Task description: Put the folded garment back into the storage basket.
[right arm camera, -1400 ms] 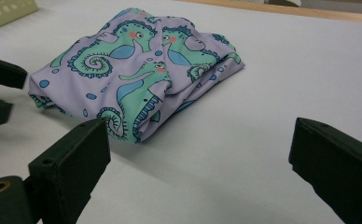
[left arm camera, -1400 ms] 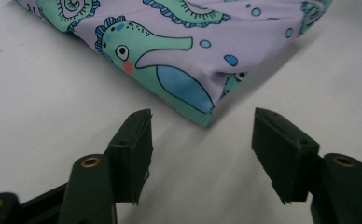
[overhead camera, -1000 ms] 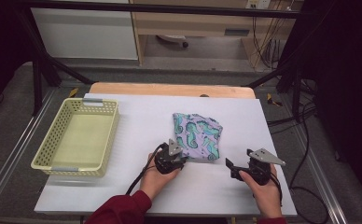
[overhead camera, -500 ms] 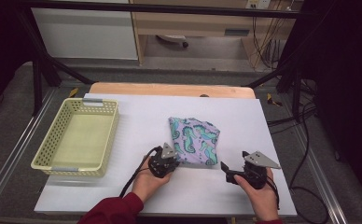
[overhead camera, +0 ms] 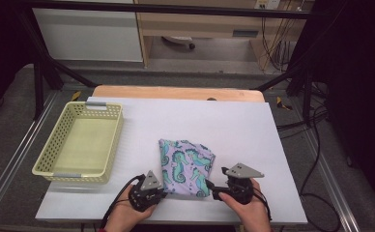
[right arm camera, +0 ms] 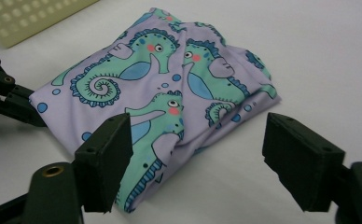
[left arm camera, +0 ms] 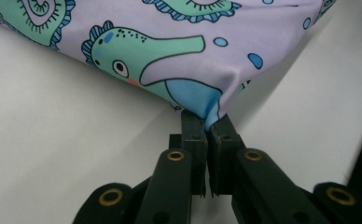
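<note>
The seahorse-print cloth (overhead camera: 186, 167) now lies nearer the table's front edge, its corner pinched by the left gripper (left arm camera: 209, 128); the right gripper's (right arm camera: 193, 158) jaws have been narrowing.

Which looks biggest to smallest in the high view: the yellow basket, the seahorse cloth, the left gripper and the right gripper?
1. yellow basket
2. seahorse cloth
3. right gripper and left gripper look much alike, so no ranking between them.

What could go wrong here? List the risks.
The left gripper pinches only a small corner of the folded cloth, so it could slip free or the fold could pull open. The right gripper, jaws just closing and open around the near edge, might catch one layer alone. The basket sits well aside, so dragging may bunch the cloth.
</note>
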`<action>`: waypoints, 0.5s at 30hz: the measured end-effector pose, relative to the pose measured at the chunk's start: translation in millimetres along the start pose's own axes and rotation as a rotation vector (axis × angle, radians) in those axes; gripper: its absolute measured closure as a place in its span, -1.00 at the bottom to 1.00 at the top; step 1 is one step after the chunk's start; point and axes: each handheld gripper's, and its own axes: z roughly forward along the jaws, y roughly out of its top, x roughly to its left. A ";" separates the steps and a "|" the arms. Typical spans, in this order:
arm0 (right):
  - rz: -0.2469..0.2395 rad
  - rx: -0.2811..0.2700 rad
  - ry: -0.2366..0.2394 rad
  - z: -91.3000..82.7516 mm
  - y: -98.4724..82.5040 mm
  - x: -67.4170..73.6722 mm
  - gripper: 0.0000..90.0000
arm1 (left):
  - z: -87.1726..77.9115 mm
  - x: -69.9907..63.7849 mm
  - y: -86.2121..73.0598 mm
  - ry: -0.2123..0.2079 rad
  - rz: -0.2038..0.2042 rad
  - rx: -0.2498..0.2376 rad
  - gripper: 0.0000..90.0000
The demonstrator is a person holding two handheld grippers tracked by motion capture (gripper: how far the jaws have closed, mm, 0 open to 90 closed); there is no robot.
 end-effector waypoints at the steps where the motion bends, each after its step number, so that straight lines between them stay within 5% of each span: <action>1: -0.018 0.003 0.004 1.1 -0.1 5.7 -0.41 | -7.0 -2.9 -8.3 -0.012 -0.009 -0.001 0.93; 9: -0.058 0.068 0.077 5.6 -14.2 36.8 -0.33 | -27.2 -7.2 -29.2 -0.003 -0.016 0.001 0.93; 15: -0.061 0.087 0.105 4.7 -22.6 46.3 -0.30 | -31.1 -6.6 -34.8 -0.010 -0.042 -0.011 0.92</action>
